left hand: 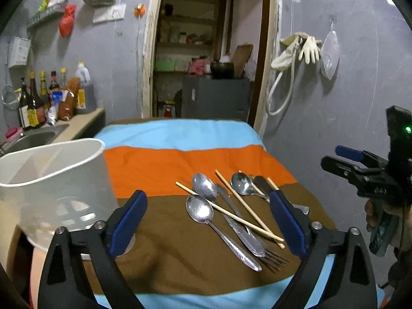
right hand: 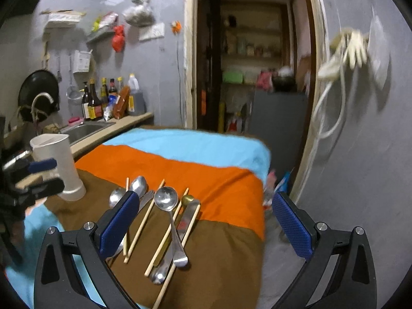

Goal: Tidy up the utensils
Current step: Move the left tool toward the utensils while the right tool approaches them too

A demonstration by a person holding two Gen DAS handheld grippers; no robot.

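Observation:
A loose pile of metal spoons (left hand: 200, 209), a fork (left hand: 247, 234), a knife and wooden chopsticks (left hand: 231, 215) lies on the brown stripe of a striped cloth (left hand: 180, 164). The pile also shows in the right wrist view: a round spoon (right hand: 166, 198), chopsticks (right hand: 144, 221). A white utensil holder (left hand: 51, 180) stands at the left, also in the right wrist view (right hand: 58, 164). My left gripper (left hand: 208, 221) is open and empty above the pile's near side. My right gripper (right hand: 206, 226) is open and empty above the pile; it shows in the left wrist view (left hand: 345, 159).
A sink (left hand: 33, 139) and counter with sauce bottles (left hand: 33, 103) stand at the left. A grey wall with hanging gloves (left hand: 306, 46) and a hose is on the right. An open doorway (left hand: 206, 51) with shelves lies behind the table. The cloth drops off at the right edge (right hand: 262, 206).

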